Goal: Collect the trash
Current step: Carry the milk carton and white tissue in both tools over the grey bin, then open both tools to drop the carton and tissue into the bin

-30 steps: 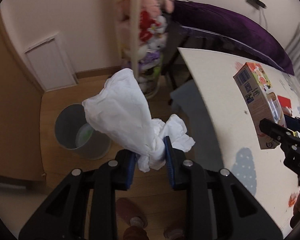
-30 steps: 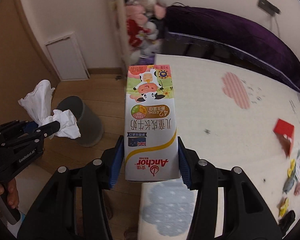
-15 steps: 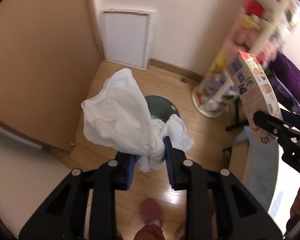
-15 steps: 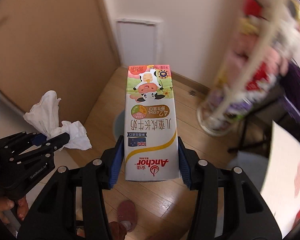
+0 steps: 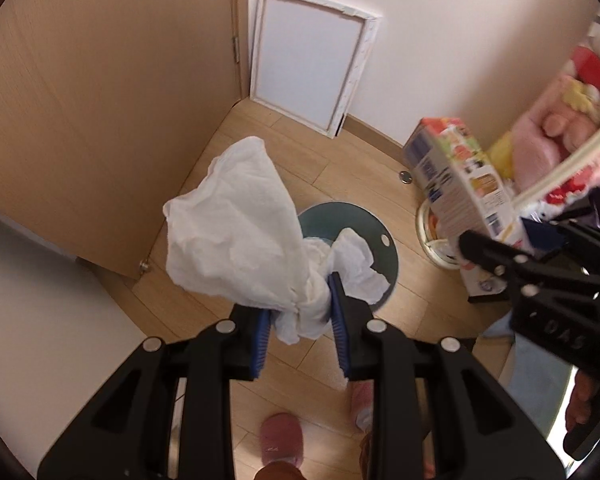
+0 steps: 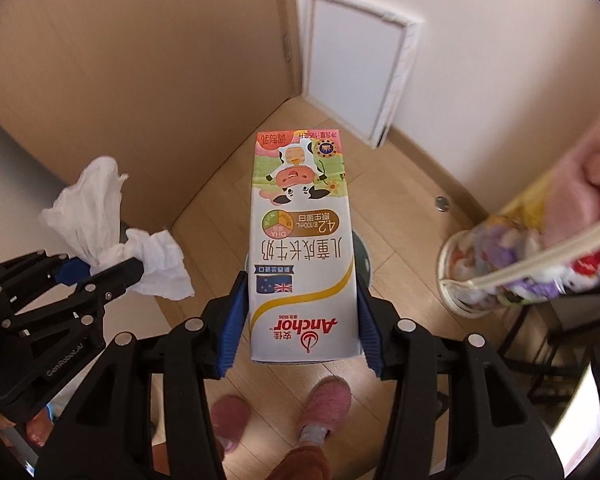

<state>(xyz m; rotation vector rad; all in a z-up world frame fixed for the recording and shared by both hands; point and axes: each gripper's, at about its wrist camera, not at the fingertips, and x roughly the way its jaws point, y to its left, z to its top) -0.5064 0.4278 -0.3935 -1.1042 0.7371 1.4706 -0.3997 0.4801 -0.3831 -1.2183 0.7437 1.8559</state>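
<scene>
Both grippers have swung away from the counter since the earlier frames and now point steeply down at the floor corner, with the bin almost directly beneath them.

Left gripper point(image 5: 298, 322): I have it closed to a narrow gap on the crumpled tissue point(image 5: 236, 248). The blue fingers point(image 5: 337, 300) pinch the wad at its twisted neck; the larger lobe flares up and to the left, a smaller lobe spills to the right. In the left wrist view the tissue hangs over the grey bin point(image 5: 382, 240), covering part of the opening.

Right gripper point(image 6: 300, 320): I have it closed at roughly half span on the milk carton point(image 6: 300, 240). The fingers point(image 6: 232, 320) press the two narrow side faces near the carton's end closest to the camera; its far end points at the floor. The carton hides most of the bin point(image 6: 362, 258) in the right wrist view, so only a sliver of rim shows at its right edge.

Handling notes, as I judge them:
- Tissue: very light, soft, no stiffness. It may cling to the pads on release; a wide opening is advisable.
- Carton: stiff paperboard with smooth printed faces, probably empty and light. Excess squeeze would dent the walls. The present side-face hold is the correct one.

A person's pink slippers point(image 6: 326, 402) stand at the lower frame edge.
</scene>
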